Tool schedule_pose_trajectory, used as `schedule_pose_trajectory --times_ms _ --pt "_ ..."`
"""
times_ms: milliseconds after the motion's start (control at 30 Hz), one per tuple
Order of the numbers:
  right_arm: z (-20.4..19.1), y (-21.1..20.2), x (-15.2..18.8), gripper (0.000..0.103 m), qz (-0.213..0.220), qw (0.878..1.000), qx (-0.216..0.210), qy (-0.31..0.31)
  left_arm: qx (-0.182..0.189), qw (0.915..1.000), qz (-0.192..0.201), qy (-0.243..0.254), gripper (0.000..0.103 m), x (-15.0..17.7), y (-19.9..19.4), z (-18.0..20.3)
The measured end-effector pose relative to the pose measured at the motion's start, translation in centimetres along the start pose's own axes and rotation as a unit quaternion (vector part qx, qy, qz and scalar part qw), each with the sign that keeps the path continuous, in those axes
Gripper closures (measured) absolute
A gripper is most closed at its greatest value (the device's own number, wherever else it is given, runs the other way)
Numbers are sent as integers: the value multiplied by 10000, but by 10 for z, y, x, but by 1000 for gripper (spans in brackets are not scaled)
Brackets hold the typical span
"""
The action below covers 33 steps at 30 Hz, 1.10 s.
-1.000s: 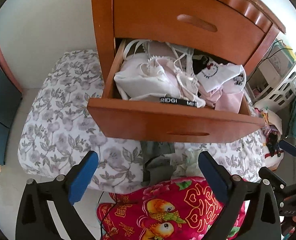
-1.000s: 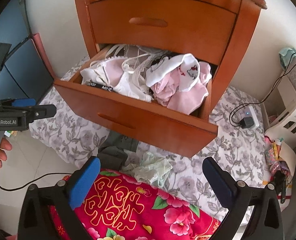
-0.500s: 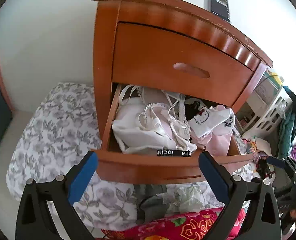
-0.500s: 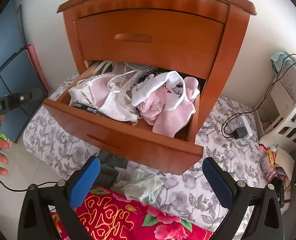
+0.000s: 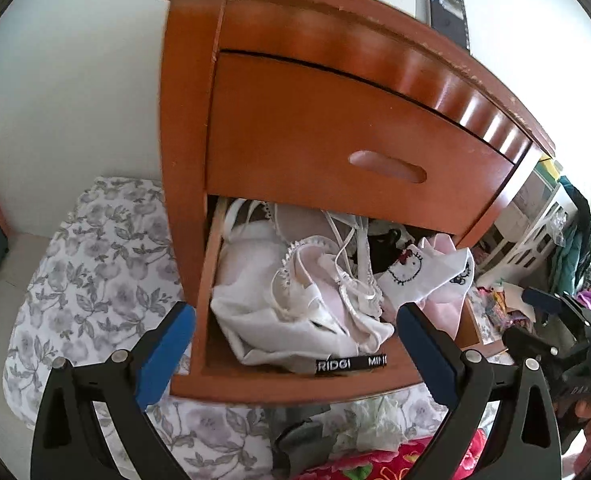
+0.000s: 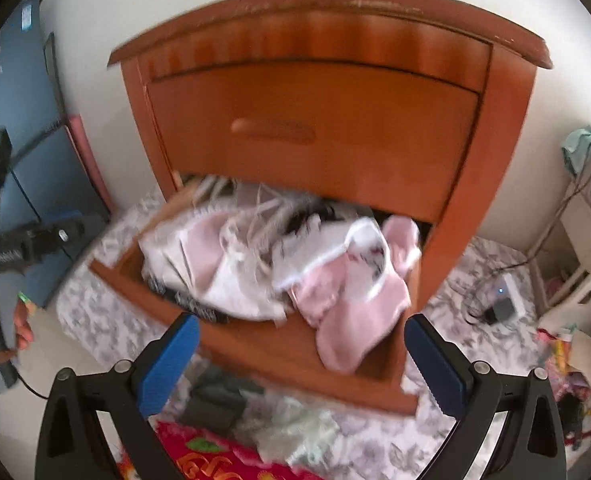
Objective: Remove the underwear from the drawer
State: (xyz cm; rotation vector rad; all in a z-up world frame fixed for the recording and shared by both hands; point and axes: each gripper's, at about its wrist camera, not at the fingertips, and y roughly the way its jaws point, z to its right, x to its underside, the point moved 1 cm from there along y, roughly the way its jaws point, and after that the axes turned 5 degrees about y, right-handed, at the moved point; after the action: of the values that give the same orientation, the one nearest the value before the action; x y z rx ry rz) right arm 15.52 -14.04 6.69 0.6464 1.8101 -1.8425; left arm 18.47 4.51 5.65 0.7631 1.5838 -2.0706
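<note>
Underwear [image 5: 295, 304], a heap of white and pink cotton pieces tangled with straps, fills the pulled-out lower drawer [image 5: 295, 384] of the reddish wooden nightstand [image 5: 335, 128]. Left gripper [image 5: 295, 348] and right gripper [image 6: 301, 360] hover before that drawer, both spread wide and empty, presumably ready to grab. Only the drawer's front panel stands between them.
</note>
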Motion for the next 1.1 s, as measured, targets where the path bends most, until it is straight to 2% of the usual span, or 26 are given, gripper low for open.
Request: schedule_pose_trajectory --times_ms 67,233,400,600,667,733,800,867,1033,1100 --pt "4 6 -11 0 -1 9999 -112 87 -55 9998 -166 -23 3 -6 10 -2" --pt "15 32 -27 0 -231 9991 -52 361 -91 9981 -553 -247 3 -11 39 -8" --pt "28 56 -35 0 -349 9977 -26 589 -84 9964 -807 -243 3 -14 64 -5" --pt "34 78 -38 17 -472 9962 -27 725 -123 9936 -1045 -411 3 -21 92 -9" --pt "36 85 -39 29 -508 9956 -69 779 -91 9925 -1123 -464 5 -22 99 -11" --pt "38 91 -38 34 -543 9953 -84 793 -121 9917 -1200 -447 15 -22 105 -12" --pt "38 95 -36 38 -573 9952 -94 782 -125 9903 -1300 -481 20 -21 111 -13" --pt "38 100 -36 49 -617 9949 -118 784 -25 9886 -1379 -607 26 -19 115 -15" --pt "40 100 -34 56 -606 9947 -203 808 236 9876 -1406 -657 42 -21 118 -9" --pt "41 99 -34 59 -606 9943 -259 838 328 9871 -1445 -606 46 -21 118 -2"
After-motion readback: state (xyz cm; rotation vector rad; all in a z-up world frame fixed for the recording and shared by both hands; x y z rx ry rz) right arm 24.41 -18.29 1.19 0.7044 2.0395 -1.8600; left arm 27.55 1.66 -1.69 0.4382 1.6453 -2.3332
